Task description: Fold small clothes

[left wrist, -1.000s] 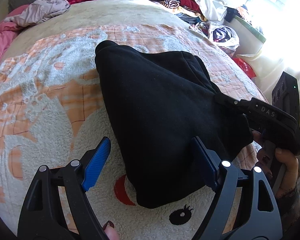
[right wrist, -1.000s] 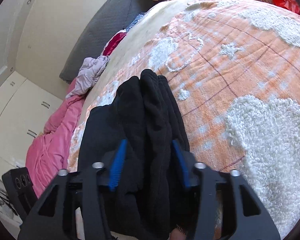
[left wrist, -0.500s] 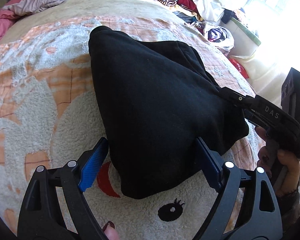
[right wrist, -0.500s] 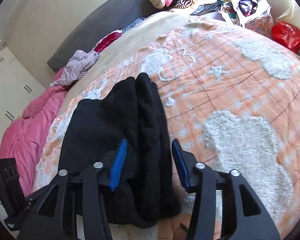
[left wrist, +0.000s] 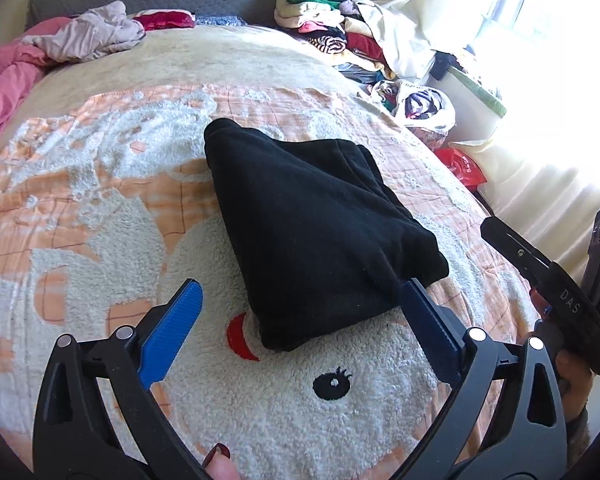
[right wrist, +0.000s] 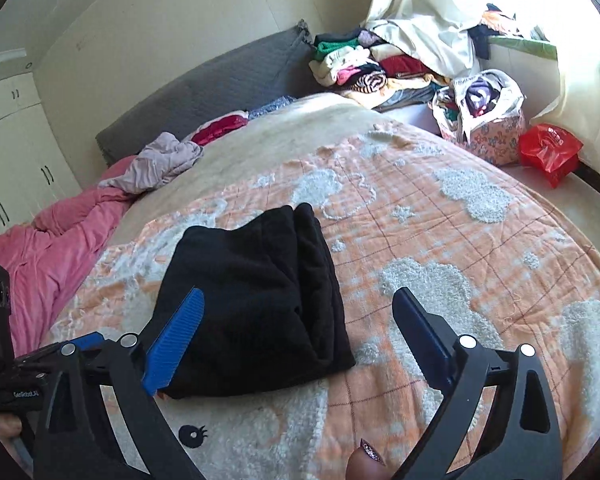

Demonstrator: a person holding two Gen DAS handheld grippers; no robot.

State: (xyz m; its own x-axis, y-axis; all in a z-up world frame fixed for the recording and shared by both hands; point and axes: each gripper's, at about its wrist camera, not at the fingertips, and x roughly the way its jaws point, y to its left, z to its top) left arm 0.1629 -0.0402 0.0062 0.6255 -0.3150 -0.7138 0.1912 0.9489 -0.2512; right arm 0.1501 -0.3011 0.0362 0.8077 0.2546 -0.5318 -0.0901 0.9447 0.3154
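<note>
While the folded black fleece garment (left wrist: 316,236) lies as a compact bundle on the orange-and-white fluffy bedspread (left wrist: 100,208), neither pair of tongs grips it. The left tongs (left wrist: 300,328) stand wide, their blue ribbed fingers (left wrist: 170,336) spread to either side of the garment's near corner and above the bedspread, clear of the cloth. The right tongs (right wrist: 296,340) are likewise spread wide, with one blue finger in front of the bundle's near left edge and the other out over bare bedspread to its right. In the left wrist view the right tongs' black body appears at the far right, apart from the garment. Beyond the bedspread lie a crumpled pink quilt (right wrist: 48,248), a pale mauve crumpled garment (right wrist: 160,162) and a stacked pile of coloured clothes (right wrist: 360,64).
</note>
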